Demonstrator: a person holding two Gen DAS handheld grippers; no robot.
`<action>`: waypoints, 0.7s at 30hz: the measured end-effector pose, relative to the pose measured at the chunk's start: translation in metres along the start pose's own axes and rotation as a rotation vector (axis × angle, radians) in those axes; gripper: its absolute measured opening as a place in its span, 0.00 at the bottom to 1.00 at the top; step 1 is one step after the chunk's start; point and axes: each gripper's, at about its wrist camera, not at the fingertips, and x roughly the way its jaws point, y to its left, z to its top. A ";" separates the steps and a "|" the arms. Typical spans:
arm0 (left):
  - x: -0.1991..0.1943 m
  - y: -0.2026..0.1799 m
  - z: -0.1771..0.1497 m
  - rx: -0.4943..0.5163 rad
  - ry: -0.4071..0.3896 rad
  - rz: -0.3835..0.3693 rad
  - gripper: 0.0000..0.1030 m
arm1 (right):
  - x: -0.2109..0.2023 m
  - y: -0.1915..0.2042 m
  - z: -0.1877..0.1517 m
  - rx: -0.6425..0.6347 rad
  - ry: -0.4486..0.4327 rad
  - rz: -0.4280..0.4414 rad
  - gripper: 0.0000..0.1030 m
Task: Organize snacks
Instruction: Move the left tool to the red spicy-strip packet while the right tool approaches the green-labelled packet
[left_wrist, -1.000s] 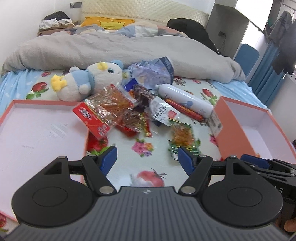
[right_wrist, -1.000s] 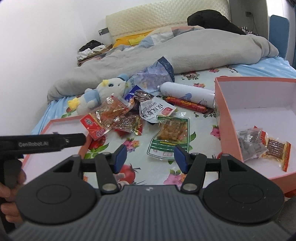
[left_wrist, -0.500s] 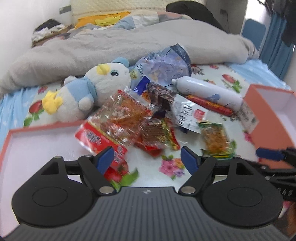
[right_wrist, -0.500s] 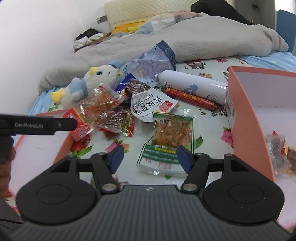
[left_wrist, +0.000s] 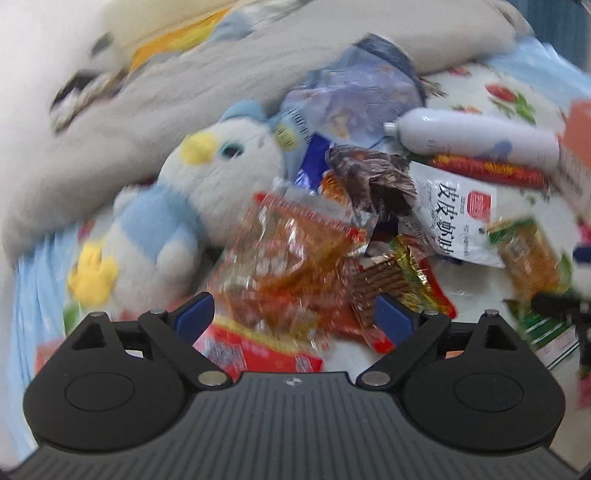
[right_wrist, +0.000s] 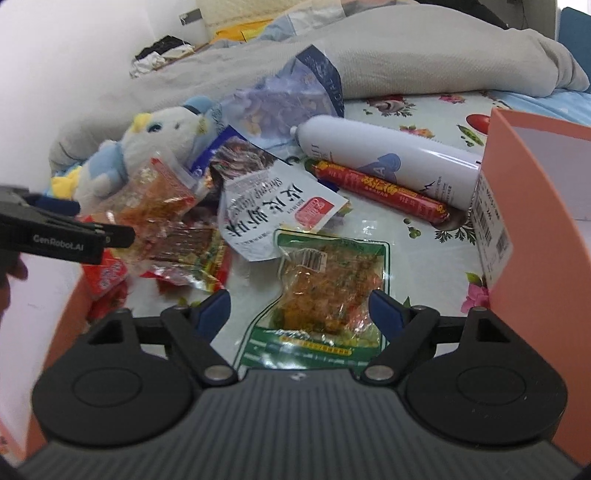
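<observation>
The snack pile sits mid-frame on the flowery bed sheet (right_wrist: 424, 122), all crinkly plastic: a clear orange-red packet (left_wrist: 291, 258) with a red end, a white shrimp-snack bag (right_wrist: 273, 210) with black lettering, a green-edged vacuum pack (right_wrist: 325, 291) of orange chunks, and a red sausage stick (right_wrist: 376, 190) lying against a white bottle (right_wrist: 388, 158). A white-and-blue plush toy (left_wrist: 192, 210) leans in at the left of the pile. The left gripper (left_wrist: 293, 317) tilts down over the orange-red packet, its jaws just spread wide, gripping nothing. The right gripper (right_wrist: 299, 312) tilts down too, jaws just opened, the green-edged pack lying loose between them. An orange box (right_wrist: 524, 206) stands at the right edge.
</observation>
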 end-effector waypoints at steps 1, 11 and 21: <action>0.004 -0.004 0.002 0.046 -0.014 0.025 0.97 | 0.004 0.001 0.000 -0.009 0.000 -0.016 0.81; 0.055 0.001 0.011 0.179 0.006 0.034 0.99 | 0.042 -0.002 0.004 -0.034 0.032 -0.066 0.81; 0.088 0.029 0.019 0.025 0.035 -0.119 1.00 | 0.049 0.006 0.002 -0.120 0.010 -0.082 0.77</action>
